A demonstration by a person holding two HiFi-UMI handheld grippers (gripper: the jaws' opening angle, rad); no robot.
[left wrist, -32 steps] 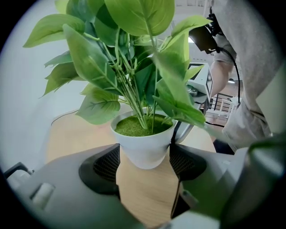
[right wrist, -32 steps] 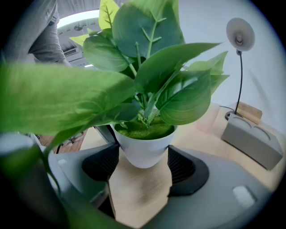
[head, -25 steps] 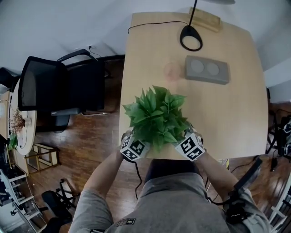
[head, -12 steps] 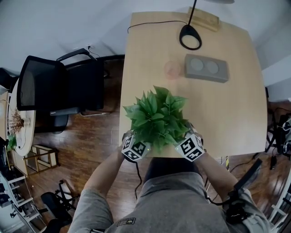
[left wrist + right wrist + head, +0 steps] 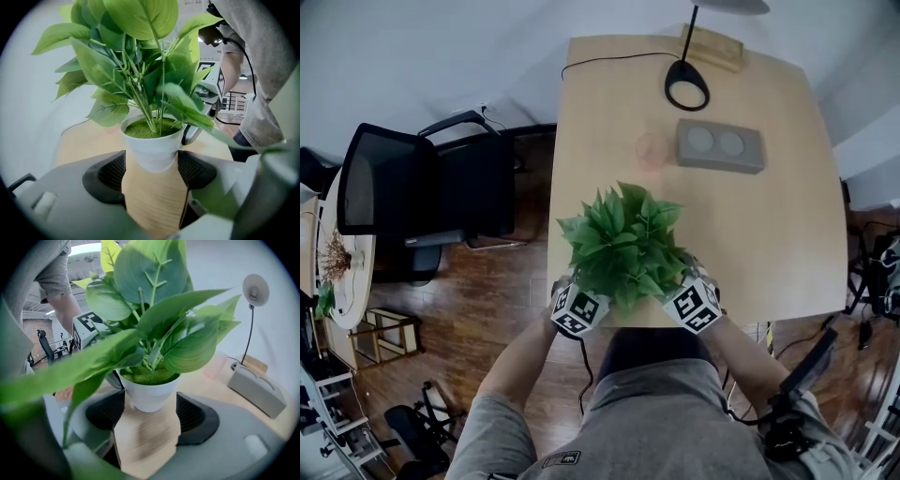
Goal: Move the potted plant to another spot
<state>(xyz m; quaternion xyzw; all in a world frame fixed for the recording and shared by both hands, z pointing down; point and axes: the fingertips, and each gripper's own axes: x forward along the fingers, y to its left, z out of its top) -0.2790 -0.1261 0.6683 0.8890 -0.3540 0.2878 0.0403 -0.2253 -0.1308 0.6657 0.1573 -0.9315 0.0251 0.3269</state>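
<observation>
Green foliage of the broad-leaved potted plant in a smooth white round pot (image 5: 623,246) covers the pot and both sets of jaws in the head view. Only the left marker cube (image 5: 577,311) and right marker cube (image 5: 694,305) stick out at the leaves' near side.

In its own view the left gripper (image 5: 152,168) has its jaws spread wide, with ribbed black pads (image 5: 112,174) against the pot's two sides (gripping it). The right gripper (image 5: 150,413) is the same from the opposite side. I can't tell if the pot's base rests on the wood or sits just off it, and the wood under the right gripper is blurred.

Versus half a second ago, the plant and cubes are at the same spot by the near edge of the pale wood-grain table (image 5: 787,234); the view shifted slightly.

Farther back are:
- a black oval lamp base (image 5: 686,91) with a thin stem (lamp head cut off at the top)
- a grey rectangular block with two round recesses (image 5: 720,145)
- a faint pink translucent cup (image 5: 652,148)

A black office chair (image 5: 422,178) stands left of the table.
</observation>
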